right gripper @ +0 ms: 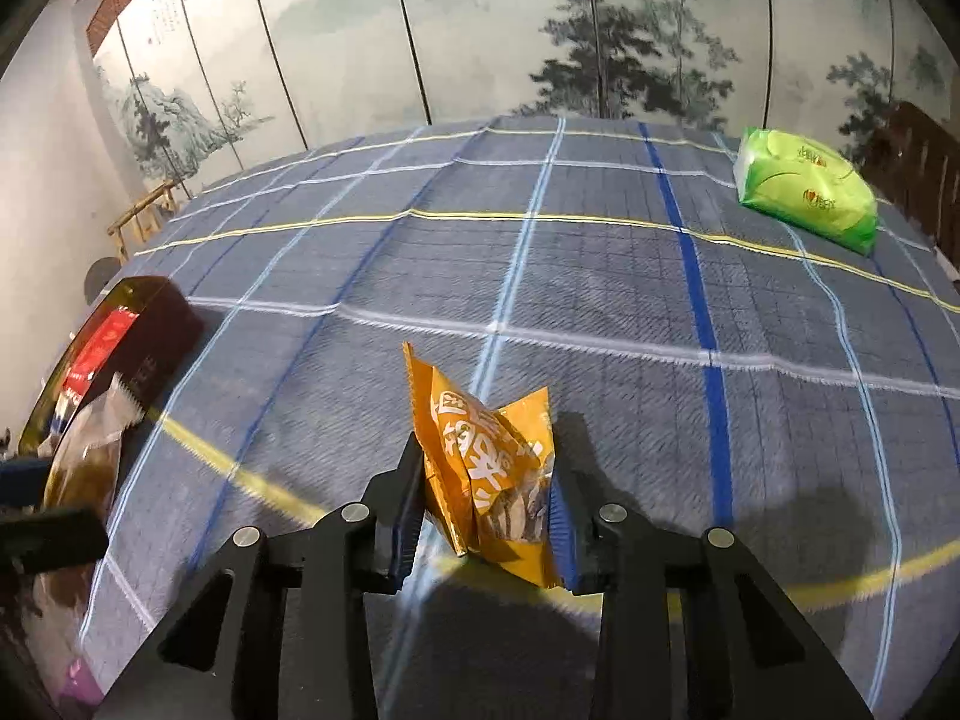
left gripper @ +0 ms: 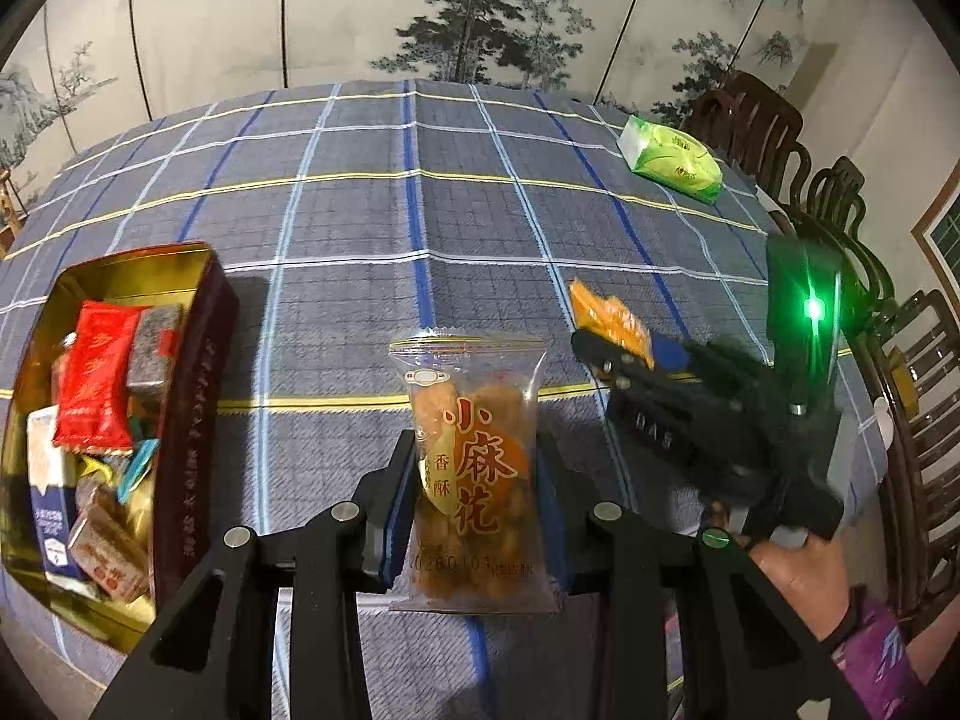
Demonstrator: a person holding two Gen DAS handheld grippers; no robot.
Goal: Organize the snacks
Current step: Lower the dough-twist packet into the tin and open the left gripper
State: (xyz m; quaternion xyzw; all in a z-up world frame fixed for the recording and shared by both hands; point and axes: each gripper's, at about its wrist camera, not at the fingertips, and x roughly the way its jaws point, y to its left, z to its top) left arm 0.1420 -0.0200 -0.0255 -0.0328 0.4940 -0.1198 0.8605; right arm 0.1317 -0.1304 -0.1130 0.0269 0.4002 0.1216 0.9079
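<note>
Tin (left gripper: pixel 198 360) at table's (left gripper: pixel 480 228) left edge already holds many snacks. Left gripper (left gripper: pixel 477 498) pinches clear twist-snack packet (left gripper: pixel 474 468); right gripper (right gripper: pixel 489 516) pinches orange packet (right gripper: pixel 486 468). Both aloft, not yet binned. Green pack (left gripper: pixel 672 159) lies far off.

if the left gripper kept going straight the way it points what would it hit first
Probably the bare plaid tablecloth. The left gripper, shut on a clear snack packet, points down at open cloth; the tin sits off to its left.
</note>
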